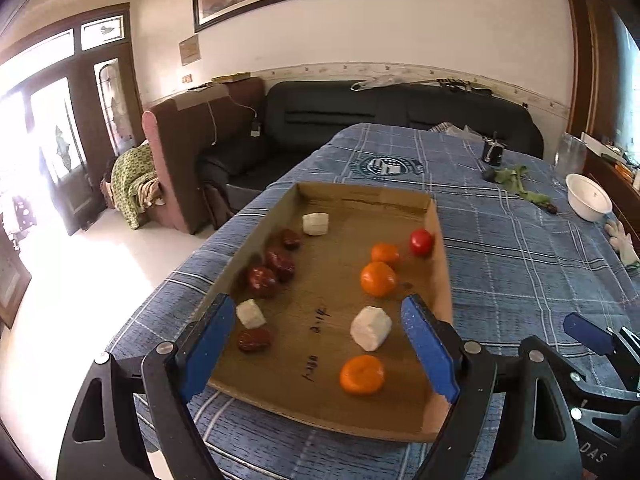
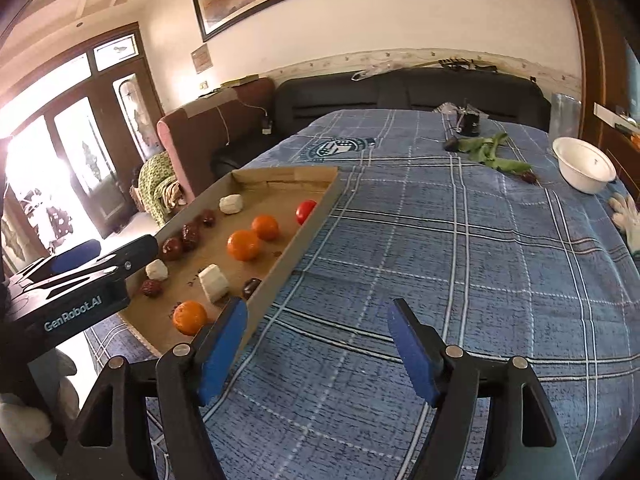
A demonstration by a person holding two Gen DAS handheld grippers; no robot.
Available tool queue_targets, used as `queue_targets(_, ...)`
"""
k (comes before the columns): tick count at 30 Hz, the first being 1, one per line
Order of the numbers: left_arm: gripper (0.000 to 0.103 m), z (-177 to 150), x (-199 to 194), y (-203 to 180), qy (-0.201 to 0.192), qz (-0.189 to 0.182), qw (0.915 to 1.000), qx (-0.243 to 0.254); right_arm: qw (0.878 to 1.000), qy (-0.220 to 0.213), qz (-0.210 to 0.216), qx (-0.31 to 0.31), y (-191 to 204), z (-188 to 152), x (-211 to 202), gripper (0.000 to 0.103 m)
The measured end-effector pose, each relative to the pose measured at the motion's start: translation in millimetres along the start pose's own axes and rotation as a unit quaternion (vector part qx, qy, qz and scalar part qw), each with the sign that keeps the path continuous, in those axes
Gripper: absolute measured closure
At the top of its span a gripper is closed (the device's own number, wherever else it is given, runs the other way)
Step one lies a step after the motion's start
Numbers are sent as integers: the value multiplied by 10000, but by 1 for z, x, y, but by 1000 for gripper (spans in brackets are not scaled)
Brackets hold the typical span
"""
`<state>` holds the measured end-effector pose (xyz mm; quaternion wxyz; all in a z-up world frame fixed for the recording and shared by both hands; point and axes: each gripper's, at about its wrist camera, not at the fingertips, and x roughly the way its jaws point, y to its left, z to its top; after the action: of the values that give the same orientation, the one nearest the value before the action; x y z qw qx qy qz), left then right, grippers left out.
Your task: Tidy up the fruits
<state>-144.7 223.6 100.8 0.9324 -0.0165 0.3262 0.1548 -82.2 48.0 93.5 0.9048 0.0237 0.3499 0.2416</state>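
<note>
A shallow cardboard tray lies on the blue plaid table. In it are three oranges, a red tomato, several dark red dates along the left wall and three white chunks. My left gripper is open and empty, hovering over the tray's near end. My right gripper is open and empty above the cloth, just right of the tray. One date lies against the tray's right wall.
A white bowl stands at the far right, with leafy greens, a small dark device and a clear jar near it. A white glove lies at the right edge. A black sofa is behind the table.
</note>
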Motion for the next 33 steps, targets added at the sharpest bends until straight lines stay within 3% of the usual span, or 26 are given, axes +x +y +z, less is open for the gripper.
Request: queue_targets(33, 18, -4, -12, -17, -118, -436, 9990, 60, 9993, -21, -357, 86, -8, -7, -4, 16)
